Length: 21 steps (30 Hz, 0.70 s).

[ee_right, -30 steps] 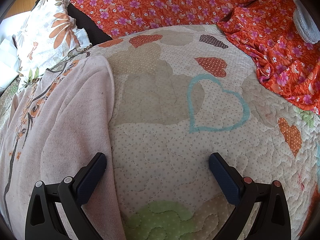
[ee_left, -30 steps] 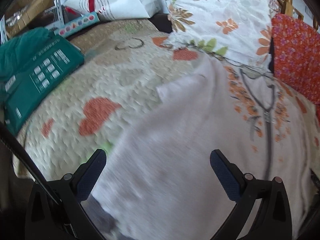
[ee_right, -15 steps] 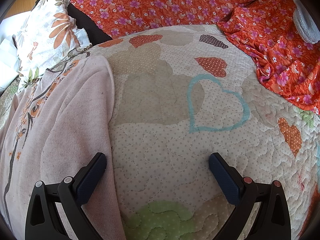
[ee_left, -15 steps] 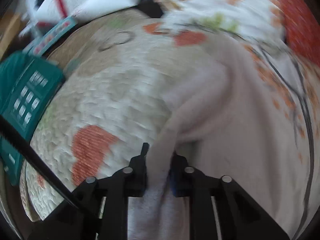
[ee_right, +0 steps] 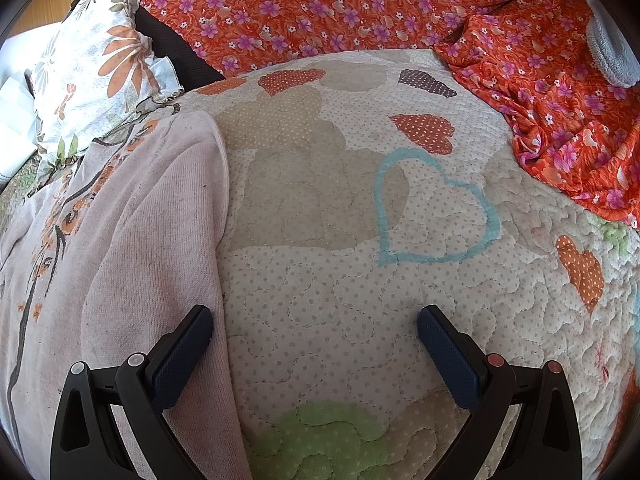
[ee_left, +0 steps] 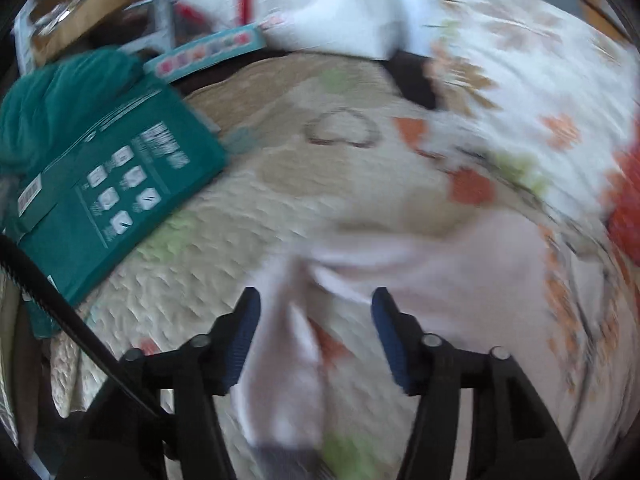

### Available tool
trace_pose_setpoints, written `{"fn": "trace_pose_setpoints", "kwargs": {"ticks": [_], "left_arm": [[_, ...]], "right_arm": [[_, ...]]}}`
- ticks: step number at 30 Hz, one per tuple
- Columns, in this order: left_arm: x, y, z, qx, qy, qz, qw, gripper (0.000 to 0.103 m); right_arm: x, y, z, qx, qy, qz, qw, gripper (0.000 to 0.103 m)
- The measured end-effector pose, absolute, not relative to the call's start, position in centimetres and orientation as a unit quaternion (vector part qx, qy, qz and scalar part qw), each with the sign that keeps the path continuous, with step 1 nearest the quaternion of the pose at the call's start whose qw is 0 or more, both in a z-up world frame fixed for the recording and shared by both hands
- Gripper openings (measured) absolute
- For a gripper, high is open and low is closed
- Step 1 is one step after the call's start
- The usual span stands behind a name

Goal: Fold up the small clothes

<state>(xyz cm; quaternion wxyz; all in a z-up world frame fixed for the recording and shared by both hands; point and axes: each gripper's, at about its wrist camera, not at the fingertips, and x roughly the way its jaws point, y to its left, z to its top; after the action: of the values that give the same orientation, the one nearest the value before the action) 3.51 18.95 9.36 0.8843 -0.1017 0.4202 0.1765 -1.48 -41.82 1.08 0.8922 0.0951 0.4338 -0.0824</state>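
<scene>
A pale pink knit sweater (ee_left: 460,272) with an orange flower print lies on the quilted bedspread (ee_left: 280,216). Its sleeve (ee_left: 288,360) runs between the jaws of my left gripper (ee_left: 316,294), close to the left finger. The jaws are opening and stand apart, and the picture is blurred by motion. In the right wrist view the sweater (ee_right: 120,240) covers the left side. My right gripper (ee_right: 315,312) is open just above the bedspread (ee_right: 320,220), its left finger over the sweater's edge, with nothing held.
A teal box (ee_left: 116,200) and teal cloth lie at the bed's left edge. A floral pillow (ee_right: 92,76) sits at the head, beside orange flowered fabric (ee_right: 360,12) that runs down the right side. A white bag (ee_left: 320,4) stands behind.
My left gripper went from wide open to shut on the pink sleeve, drew it across the bedspread, and now its jaws have parted again. The right gripper has not moved.
</scene>
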Motion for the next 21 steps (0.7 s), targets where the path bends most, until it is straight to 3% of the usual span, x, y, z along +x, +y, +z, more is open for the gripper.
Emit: {"fn": "trace_pose_setpoints", "kwargs": {"ticks": [6,12,21], "left_arm": [[-1.2,8.0,9.5,-0.087,0.45,0.042,0.888,0.072],[-4.4,-0.7,6.8,-0.069,0.496,-0.037,0.865,0.072],[-6.4,-5.3,4.6,-0.027,0.513,-0.051,0.856,0.072]], "right_arm": [[-1.5,-41.8,1.1,0.095,0.434,-0.082,0.892,0.103],[-1.5,-41.8,1.1,0.095,0.434,-0.082,0.892,0.103],[-1.5,-41.8,1.1,0.095,0.434,-0.082,0.892,0.103]]}}
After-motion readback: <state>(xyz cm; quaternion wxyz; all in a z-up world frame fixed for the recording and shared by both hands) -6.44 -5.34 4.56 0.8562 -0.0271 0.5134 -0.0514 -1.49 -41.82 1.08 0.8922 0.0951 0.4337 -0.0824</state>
